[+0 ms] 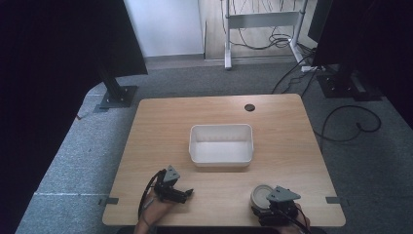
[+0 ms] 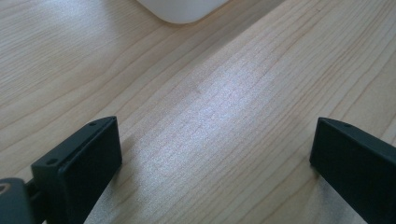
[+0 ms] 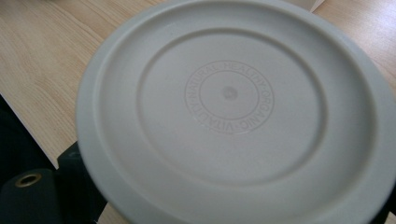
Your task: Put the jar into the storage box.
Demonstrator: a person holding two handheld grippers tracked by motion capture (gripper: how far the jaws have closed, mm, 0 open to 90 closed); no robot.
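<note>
A round off-white container with a ringed lid [image 1: 262, 195] stands near the table's front edge on the right. My right gripper [image 1: 278, 204] is right behind it. In the right gripper view the lid [image 3: 229, 107] sits very close above the jaws; one black jaw shows at the lower left beside its rim, and the rest is hidden. My left gripper [image 1: 181, 194] rests low over the bare wood at the front left, open, with nothing between its fingertips [image 2: 215, 163]. A white rectangular bin [image 1: 221, 144] stands empty mid-table.
The bin's rounded corner [image 2: 180, 10] lies just ahead of the left gripper. A small dark grommet hole [image 1: 249, 107] is at the table's far edge. Bare wood [image 1: 160, 126] surrounds the bin. Stands and cables are on the floor beyond.
</note>
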